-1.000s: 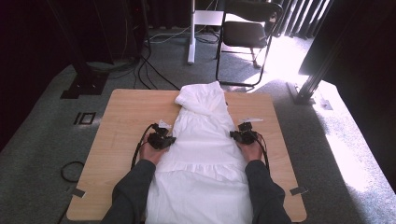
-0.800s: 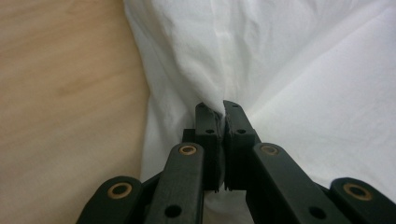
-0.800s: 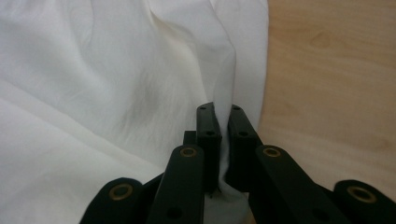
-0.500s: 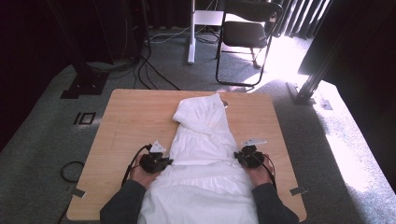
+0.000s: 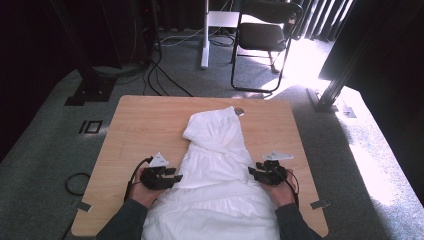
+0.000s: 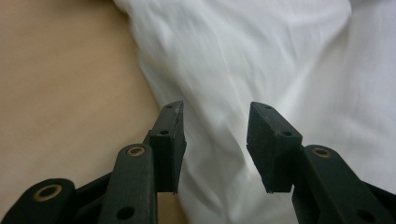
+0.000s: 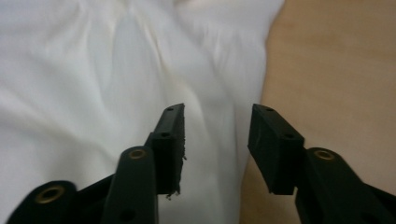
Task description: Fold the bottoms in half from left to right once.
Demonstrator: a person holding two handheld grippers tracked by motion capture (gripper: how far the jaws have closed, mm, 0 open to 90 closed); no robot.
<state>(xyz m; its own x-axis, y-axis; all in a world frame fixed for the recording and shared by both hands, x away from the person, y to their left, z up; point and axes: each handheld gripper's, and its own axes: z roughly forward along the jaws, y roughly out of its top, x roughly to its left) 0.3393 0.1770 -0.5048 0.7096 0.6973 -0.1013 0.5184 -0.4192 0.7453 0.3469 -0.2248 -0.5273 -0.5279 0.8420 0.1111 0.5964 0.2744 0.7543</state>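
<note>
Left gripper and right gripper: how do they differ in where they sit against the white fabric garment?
The left gripper sits at the white fabric garment's left edge, the right gripper at its right edge. The left gripper's grey three-cornered plate stands steep; the right's lies flatter. Both point inward over the light wooden table, and both have just been opening, with nothing pinched between their jaws.

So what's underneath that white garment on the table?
The wooden table lies under the white garment; bare wood shows around it. Anything else beneath is covered by cloth.
</note>
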